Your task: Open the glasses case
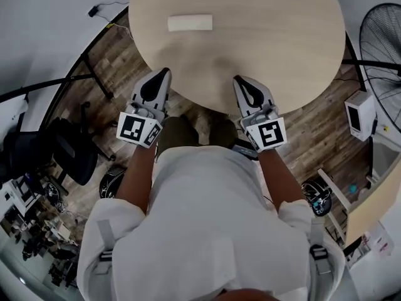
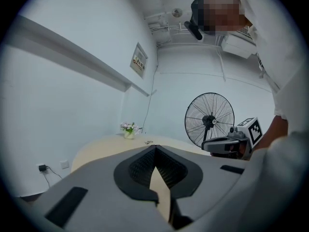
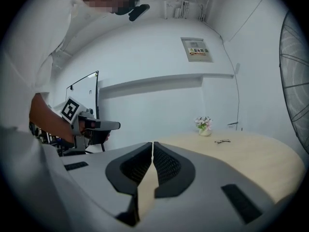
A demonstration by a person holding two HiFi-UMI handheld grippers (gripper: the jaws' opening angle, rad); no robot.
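Observation:
A white oblong glasses case (image 1: 190, 22) lies shut on the round beige table (image 1: 282, 36), toward its far side. My left gripper (image 1: 165, 72) is held at the table's near edge, jaws shut and empty, well short of the case. My right gripper (image 1: 237, 78) is beside it at the same edge, also shut on nothing. In the left gripper view the jaw tips (image 2: 154, 148) meet over the tabletop. In the right gripper view the jaws (image 3: 152, 144) are closed to a thin slit. The case does not show in either gripper view.
A small vase of flowers (image 3: 203, 124) and a pair of glasses (image 3: 222, 141) sit at the table's far end. A standing fan (image 1: 382, 36) and a white box (image 1: 360, 115) are at the right. Black chairs (image 1: 69, 149) stand at the left.

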